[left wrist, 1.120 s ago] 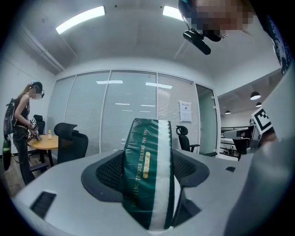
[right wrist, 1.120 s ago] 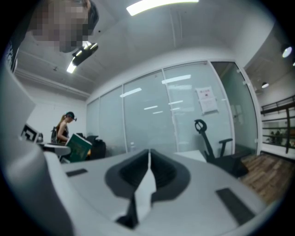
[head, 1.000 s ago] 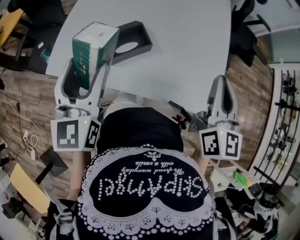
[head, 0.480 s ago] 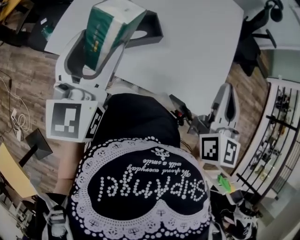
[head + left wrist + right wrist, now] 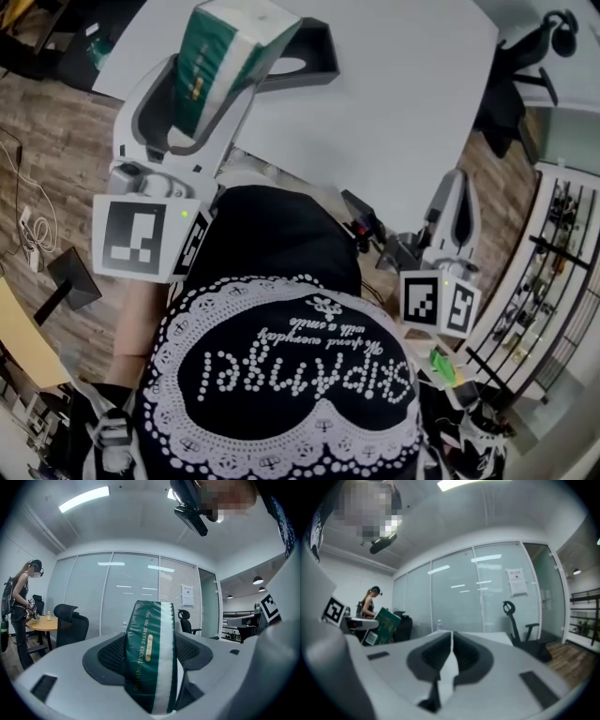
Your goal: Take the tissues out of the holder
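Observation:
My left gripper is shut on a green and white tissue pack and holds it up in the air, above the near left part of the white table. The left gripper view shows the tissue pack upright, clamped between both jaws. Behind the pack, the dark holder with an oval opening lies on the table. My right gripper hangs by the table's near right edge, jaws shut together with nothing between them; its view shows the pack far left.
A black office chair stands right of the table and a wire shelf further right. Cables lie on the wood floor at left. Another person stands by a yellow table in the room.
My left gripper has lifted the tissue pack higher and a little to the right, away from the holder. The right gripper has stayed about where it was.

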A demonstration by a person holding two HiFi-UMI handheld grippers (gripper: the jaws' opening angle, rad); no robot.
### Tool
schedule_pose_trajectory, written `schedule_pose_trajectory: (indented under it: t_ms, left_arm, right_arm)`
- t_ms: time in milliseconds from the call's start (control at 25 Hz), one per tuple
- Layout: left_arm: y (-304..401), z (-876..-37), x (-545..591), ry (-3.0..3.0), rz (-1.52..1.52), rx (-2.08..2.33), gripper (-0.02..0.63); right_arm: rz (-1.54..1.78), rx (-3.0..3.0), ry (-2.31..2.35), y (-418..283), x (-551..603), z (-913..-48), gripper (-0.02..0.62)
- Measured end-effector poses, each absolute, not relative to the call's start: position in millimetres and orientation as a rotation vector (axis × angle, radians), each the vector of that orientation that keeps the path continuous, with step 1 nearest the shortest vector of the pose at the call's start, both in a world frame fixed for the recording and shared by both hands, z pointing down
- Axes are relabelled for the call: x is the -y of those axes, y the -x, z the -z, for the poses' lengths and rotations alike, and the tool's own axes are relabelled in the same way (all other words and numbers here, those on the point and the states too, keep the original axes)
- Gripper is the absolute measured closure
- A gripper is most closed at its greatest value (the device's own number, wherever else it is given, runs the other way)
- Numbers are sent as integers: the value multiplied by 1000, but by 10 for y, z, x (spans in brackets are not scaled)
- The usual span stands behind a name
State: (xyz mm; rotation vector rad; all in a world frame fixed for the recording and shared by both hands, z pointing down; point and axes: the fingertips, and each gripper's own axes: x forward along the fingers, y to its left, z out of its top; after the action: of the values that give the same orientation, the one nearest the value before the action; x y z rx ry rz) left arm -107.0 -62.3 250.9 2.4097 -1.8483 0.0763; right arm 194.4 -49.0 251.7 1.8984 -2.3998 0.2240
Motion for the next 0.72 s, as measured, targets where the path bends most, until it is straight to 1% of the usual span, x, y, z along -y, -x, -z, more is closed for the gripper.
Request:
schedule_pose_trajectory:
  t_ms: [720]
  left_arm:
    - [1066, -2509, 721, -2425, -86, 1834, 261]
  right_arm:
    - [-245, 2374, -1920, -2003, 540, -2566, 560]
